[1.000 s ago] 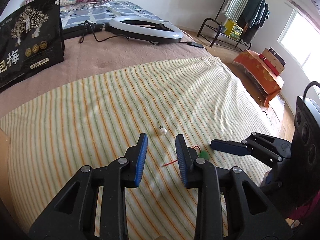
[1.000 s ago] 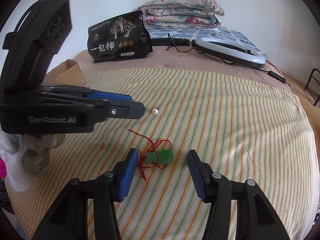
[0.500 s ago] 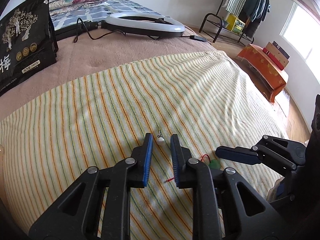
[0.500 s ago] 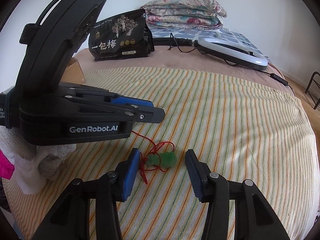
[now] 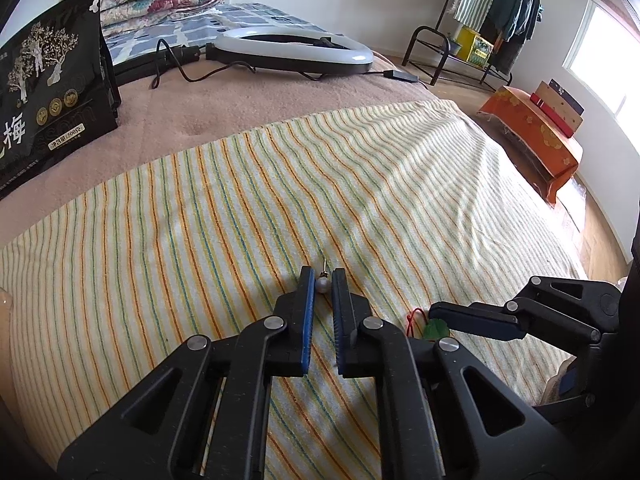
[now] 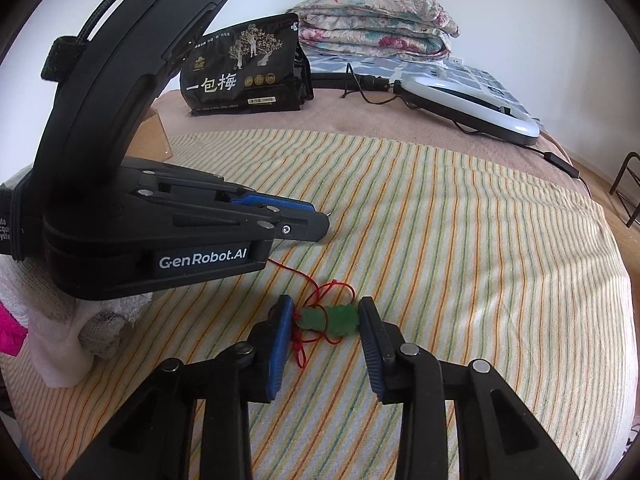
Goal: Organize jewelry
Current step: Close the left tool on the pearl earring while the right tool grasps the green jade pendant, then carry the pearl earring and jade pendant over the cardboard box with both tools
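A small pearl earring (image 5: 323, 285) with a metal pin lies on the striped towel (image 5: 224, 208). My left gripper (image 5: 322, 280) is shut on the pearl at its fingertips. It also shows in the right wrist view (image 6: 316, 222) as a black body low over the towel. A green jade pendant (image 6: 330, 319) on a red cord (image 6: 308, 280) lies on the towel. My right gripper (image 6: 326, 312) is open, its fingers either side of the pendant. The pendant also shows in the left wrist view (image 5: 436, 329).
A black snack bag (image 6: 244, 76) stands at the back of the bed. A white ring light (image 5: 292, 46) with its cable lies behind the towel. Folded quilts (image 6: 372, 26) are stacked at the wall. An orange-covered bench (image 5: 532, 140) and a clothes rack stand on the floor.
My left gripper moved forward onto the pearl earring and closed on it. My right gripper moved slightly forward around the jade pendant and narrowed a little.
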Tool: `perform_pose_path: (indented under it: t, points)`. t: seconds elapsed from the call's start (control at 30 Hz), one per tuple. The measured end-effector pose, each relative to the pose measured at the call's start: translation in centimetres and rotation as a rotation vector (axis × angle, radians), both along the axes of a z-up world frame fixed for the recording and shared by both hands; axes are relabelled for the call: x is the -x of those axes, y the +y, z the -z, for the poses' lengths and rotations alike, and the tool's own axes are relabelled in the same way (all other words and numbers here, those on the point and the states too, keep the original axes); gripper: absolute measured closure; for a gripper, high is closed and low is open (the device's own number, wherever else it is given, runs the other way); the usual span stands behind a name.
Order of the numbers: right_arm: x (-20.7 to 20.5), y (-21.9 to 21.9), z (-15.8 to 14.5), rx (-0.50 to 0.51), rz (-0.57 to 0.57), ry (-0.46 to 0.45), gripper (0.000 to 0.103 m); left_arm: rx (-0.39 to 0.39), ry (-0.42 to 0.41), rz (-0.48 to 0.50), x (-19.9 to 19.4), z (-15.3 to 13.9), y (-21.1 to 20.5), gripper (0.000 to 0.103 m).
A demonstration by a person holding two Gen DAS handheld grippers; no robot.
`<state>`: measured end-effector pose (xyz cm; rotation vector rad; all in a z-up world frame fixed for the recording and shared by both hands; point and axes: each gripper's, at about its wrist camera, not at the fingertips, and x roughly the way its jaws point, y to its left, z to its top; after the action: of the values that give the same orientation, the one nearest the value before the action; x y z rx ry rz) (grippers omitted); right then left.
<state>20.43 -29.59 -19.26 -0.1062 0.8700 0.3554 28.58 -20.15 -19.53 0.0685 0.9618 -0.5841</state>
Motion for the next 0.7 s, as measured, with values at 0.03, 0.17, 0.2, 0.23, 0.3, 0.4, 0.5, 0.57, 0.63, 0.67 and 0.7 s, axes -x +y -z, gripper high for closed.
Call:
perform_pose_path:
  t: [0.03, 0.17, 0.2, 0.23, 0.3, 0.4, 0.5, 0.57, 0.63, 0.67, 0.7]
  points:
    - [0.0, 0.0, 0.0, -0.001, 0.002, -0.001, 0.07, 0.0, -0.002, -0.001, 0.0, 0.0, 0.0, 0.097]
    - [0.2, -0.2, -0.3, -0.005, 0.013, -0.007, 0.07, -0.002, -0.007, -0.009, 0.1, -0.4, 0.2, 0.097]
    - [0.3, -0.3, -0.4, -0.007, 0.017, -0.009, 0.07, -0.003, -0.008, -0.011, 0.1, -0.5, 0.3, 0.097]
    - [0.4, -0.4, -0.5, -0.011, 0.024, -0.01, 0.07, -0.004, -0.011, -0.014, 0.2, -0.7, 0.4, 0.097]
    - [0.5, -0.6, -0.7, -0.021, 0.031, -0.009, 0.07, 0.0, -0.011, -0.02, 0.3, -1.0, 0.6, 0.097]
    - [0.8, -0.7, -1.0, -0.022, 0.036, -0.011, 0.07, -0.002, -0.022, -0.024, 0.7, -1.6, 0.9, 0.097]
    - [1.2, -0.7, -1.6, -0.02, 0.037, -0.017, 0.07, 0.0, -0.034, -0.027, 1.2, -2.4, 1.1, 0.097]
    - [1.5, -0.7, -1.9, -0.015, 0.038, -0.022, 0.07, -0.002, -0.043, -0.029, 1.5, -2.9, 1.2, 0.097]
    - [1.9, -0.7, -2.4, -0.01, 0.041, -0.029, 0.07, -0.004, -0.052, -0.029, 1.9, -3.5, 1.4, 0.097]
    - [2.0, -0.8, -2.6, -0.01, 0.044, -0.032, 0.07, -0.004, -0.058, -0.029, 2.1, -3.8, 1.5, 0.097]
    - [2.2, -0.9, -3.0, -0.011, 0.048, -0.036, 0.07, -0.003, -0.063, -0.03, 2.3, -4.1, 1.6, 0.097]
